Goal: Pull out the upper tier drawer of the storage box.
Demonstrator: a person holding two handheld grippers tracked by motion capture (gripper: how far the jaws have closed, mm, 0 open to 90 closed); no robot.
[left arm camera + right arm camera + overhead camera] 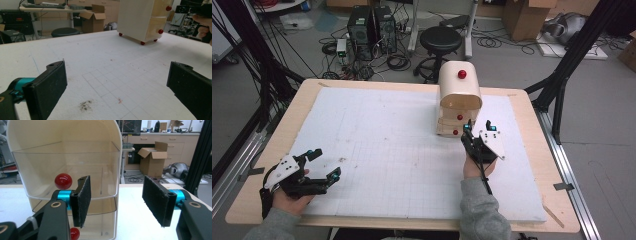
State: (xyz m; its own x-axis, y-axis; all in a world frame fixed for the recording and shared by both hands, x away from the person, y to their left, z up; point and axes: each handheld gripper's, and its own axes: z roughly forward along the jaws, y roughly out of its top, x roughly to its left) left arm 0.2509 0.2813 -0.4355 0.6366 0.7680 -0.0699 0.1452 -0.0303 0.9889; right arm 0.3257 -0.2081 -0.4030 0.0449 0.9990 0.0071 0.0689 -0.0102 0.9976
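Observation:
A cream drawer cabinet with red knobs stands at the far right of the white board; the left gripper view shows the cabinet far off, raised on red feet. My right gripper is open right in front of it, near the lower drawers. In the right gripper view its jaws stand apart before the clear upper drawer, whose red knob sits just left of the left pad; a lower knob shows below. My left gripper rests open at the board's near left, nothing between its pads.
The white gridded foam board covers the wooden table. A dark smudge marks the board near the left gripper. Beyond the table stand a black stool, computer towers, cables and cardboard boxes.

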